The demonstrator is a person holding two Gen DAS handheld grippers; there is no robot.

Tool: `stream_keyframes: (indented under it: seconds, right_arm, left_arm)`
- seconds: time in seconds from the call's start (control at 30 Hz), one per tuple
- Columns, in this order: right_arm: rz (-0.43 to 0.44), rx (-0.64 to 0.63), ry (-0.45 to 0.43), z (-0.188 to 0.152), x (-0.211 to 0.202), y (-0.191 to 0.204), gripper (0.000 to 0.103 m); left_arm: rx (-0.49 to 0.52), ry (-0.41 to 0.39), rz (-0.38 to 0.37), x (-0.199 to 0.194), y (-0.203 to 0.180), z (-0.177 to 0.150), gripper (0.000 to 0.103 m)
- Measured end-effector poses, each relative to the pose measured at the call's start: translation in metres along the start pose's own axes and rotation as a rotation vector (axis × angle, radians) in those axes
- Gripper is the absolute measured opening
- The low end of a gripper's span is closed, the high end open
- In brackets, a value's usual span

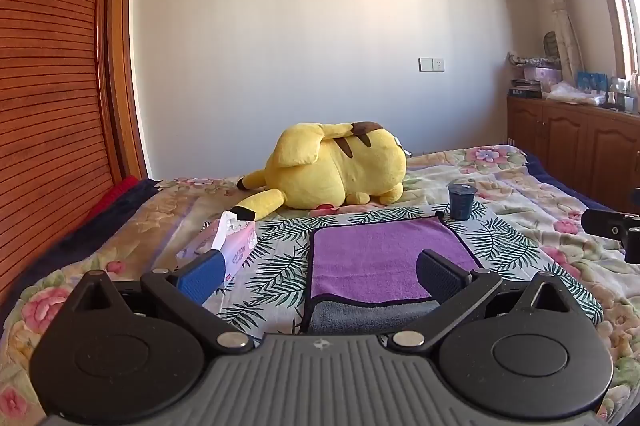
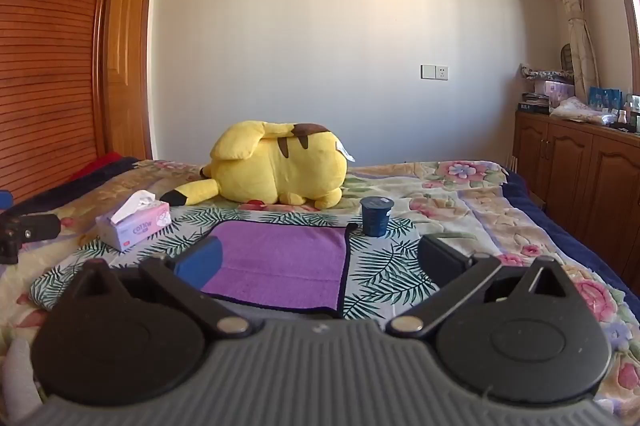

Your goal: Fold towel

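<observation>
A purple towel point(image 1: 384, 258) with a dark hem lies on a leaf-print cloth on the bed; its near edge shows a grey underside point(image 1: 372, 316). It also shows in the right wrist view point(image 2: 280, 262). My left gripper point(image 1: 320, 274) is open and empty, held above the towel's near left part. My right gripper point(image 2: 320, 262) is open and empty, above the towel's near right edge. Neither touches the towel.
A pink tissue box point(image 1: 224, 246) lies left of the towel. A dark blue cup point(image 1: 462, 202) stands at its far right corner. A yellow plush toy point(image 1: 332, 166) lies behind. Wooden cabinets point(image 2: 580, 178) stand along the bed's right side.
</observation>
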State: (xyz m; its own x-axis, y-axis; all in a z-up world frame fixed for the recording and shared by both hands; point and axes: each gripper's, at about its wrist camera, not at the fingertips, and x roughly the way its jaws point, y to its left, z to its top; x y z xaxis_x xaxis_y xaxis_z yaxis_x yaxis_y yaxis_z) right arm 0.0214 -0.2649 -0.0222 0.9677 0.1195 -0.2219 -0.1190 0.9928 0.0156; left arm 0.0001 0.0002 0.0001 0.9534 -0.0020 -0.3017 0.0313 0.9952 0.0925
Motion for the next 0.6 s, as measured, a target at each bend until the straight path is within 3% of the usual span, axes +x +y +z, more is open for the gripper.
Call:
stream_keyframes:
  seconds: [0.6]
  right_arm:
    - [-0.001, -0.004, -0.002, 0.0007, -0.0001, 0.0005, 0.103]
  left_arm:
    - [0.01, -0.005, 0.005, 0.0002, -0.0001, -0.0001, 0.087]
